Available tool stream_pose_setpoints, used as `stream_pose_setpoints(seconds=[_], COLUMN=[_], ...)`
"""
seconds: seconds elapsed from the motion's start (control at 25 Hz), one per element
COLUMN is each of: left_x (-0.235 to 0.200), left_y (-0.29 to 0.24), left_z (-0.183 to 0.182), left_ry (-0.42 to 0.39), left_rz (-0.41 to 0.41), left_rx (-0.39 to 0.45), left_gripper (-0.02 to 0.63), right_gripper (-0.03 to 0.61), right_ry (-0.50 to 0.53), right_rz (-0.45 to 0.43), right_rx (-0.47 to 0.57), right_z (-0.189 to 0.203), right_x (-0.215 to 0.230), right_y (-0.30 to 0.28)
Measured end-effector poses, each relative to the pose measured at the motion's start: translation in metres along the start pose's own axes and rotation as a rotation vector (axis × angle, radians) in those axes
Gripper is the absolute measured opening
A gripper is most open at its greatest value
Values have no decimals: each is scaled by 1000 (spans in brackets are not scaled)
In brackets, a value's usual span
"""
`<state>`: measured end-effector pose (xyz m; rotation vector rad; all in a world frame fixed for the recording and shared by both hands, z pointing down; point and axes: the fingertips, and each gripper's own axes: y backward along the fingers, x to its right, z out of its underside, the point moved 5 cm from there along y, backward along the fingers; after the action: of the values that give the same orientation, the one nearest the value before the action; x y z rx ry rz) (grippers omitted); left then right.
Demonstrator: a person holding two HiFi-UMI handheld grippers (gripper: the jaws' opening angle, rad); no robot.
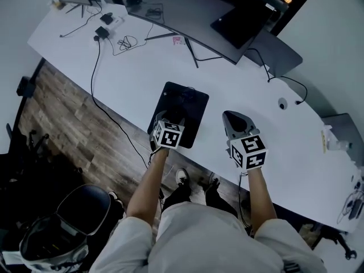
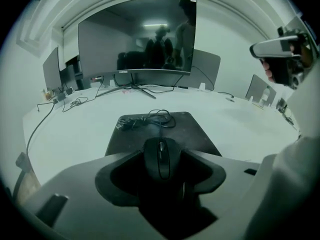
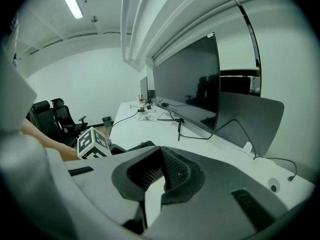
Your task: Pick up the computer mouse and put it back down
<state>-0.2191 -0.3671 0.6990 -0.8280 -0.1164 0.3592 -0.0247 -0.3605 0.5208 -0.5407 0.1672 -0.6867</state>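
The left gripper (image 1: 169,120) hangs over the near end of the black mouse pad (image 1: 193,104), which lies by the front edge of the white desk (image 1: 131,78). Its jaws stand spread wide. The computer mouse (image 2: 161,159) lies on the pad between them, clear of both. Further right, by the same edge, the right gripper (image 1: 234,120) has its jaws pressed together on nothing.

walls (image 3: 85,74): white | floor (image 1: 57,112): wood planks | desk (image 1: 131,78): white — curved | monitor (image 3: 190,79): wide — dark | chairs (image 3: 60,116): black | light (image 3: 70,1): ceiling strip
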Motion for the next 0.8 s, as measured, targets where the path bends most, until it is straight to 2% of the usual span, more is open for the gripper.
stream_pose_setpoints(seconds=[0.2,0.32,0.52,0.68,0.8], left_x=[1,2,1,-2,1], left_y=[-3,17,82,143,190], left_z=[1,-9,-46,-77,-96], left_ry=[25,26,41,38,19], left_rz=[-4,-2,-41,-104,-144], left_rx=[31,98,242,358,419], left_gripper=[292,318,308,206,86], right_gripper=[15,15,15,15,15], right_ry=[7,12,27,94,156], right_rz=[15,29,30,21,23], right_rx=[11,31,94,156,196], right_z=[2,-2,-26,-58,-81], right_x=[9,16,24,22,20], right_y=[18,31,59,83,101])
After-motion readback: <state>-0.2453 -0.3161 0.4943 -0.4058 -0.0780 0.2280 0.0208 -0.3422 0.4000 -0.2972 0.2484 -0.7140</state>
